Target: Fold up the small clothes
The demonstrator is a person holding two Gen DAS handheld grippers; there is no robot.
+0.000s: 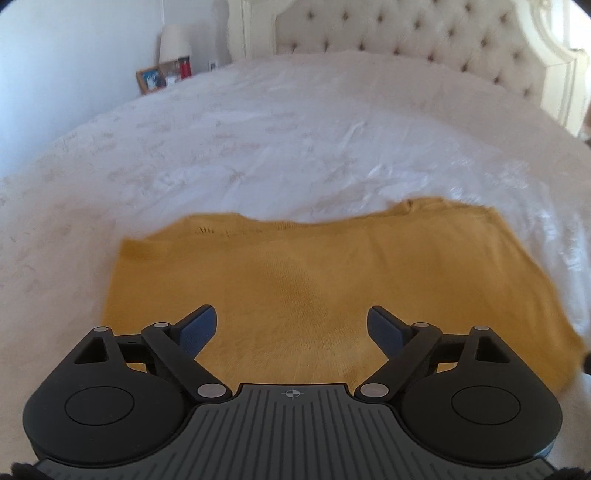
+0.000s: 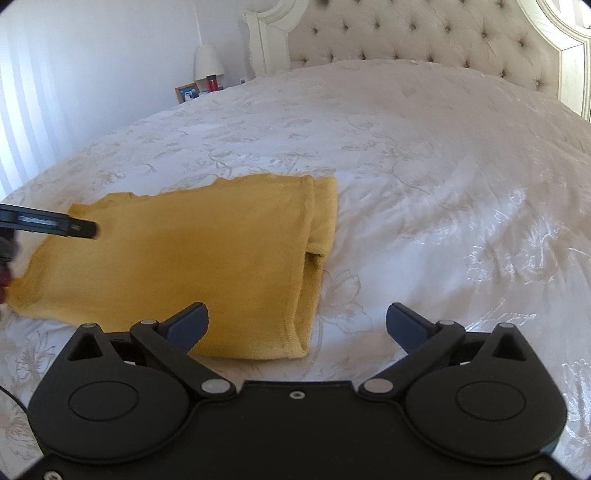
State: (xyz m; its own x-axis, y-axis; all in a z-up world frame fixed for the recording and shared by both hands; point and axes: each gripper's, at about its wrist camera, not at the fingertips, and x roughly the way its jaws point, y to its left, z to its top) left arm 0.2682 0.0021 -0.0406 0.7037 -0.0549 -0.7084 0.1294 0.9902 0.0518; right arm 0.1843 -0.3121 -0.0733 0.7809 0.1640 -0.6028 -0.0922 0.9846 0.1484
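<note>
A mustard-yellow knitted garment (image 1: pixel 295 277) lies flat and folded on the white bedspread; it also shows in the right wrist view (image 2: pixel 192 258), with a folded edge along its right side. My left gripper (image 1: pixel 293 325) is open and empty, held just above the garment's near part. My right gripper (image 2: pixel 297 321) is open and empty, over the garment's near right corner and the bedspread beside it. The left gripper's black finger (image 2: pixel 74 227) shows from the side at the left edge of the right wrist view, above the garment.
The white floral bedspread (image 2: pixel 443 203) spreads all around the garment. A tufted cream headboard (image 1: pixel 406 33) stands at the far end. A nightstand with a lamp (image 1: pixel 173 40), a photo frame (image 1: pixel 149 79) and a red item (image 1: pixel 184 68) is at the far left.
</note>
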